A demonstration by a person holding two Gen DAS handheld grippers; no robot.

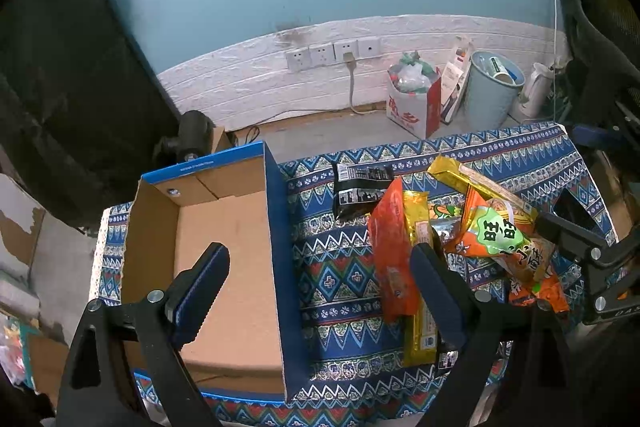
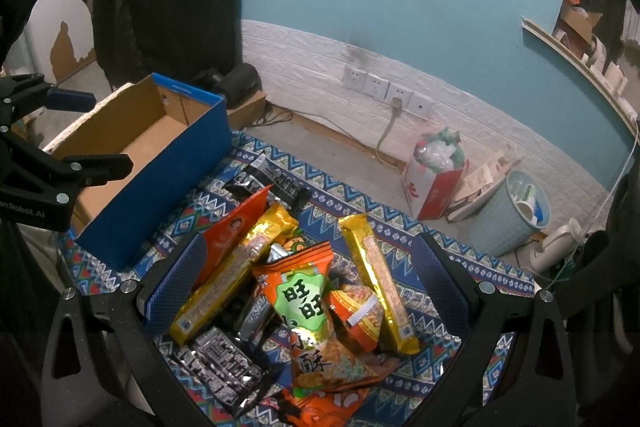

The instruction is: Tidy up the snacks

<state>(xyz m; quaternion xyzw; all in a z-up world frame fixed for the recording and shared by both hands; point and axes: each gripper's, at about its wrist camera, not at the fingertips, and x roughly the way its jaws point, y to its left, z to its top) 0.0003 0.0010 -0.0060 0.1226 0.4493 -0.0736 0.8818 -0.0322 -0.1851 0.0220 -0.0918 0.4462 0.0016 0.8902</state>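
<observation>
Right gripper (image 2: 308, 291) spread wide over the snack pile (image 2: 304, 291), gripping nothing.

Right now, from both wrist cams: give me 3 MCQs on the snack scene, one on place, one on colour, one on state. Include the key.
1. Where does the snack pile lie relative to the cardboard box?
A. inside it
B. on the patterned cloth beside it
C. on the floor

2. What colour is the box's outer wall?
A. blue
B. red
C. white

3. What state is the right tool in?
A. shut on a packet
B. open above the pile
C. out of view

Key: 1 B, the packets sit on the cloth and the box shows bare cardboard inside. 2 A, the side facing the pile is blue. 3 B, its fingers stand wide apart either side of the packets, holding nothing.
</observation>
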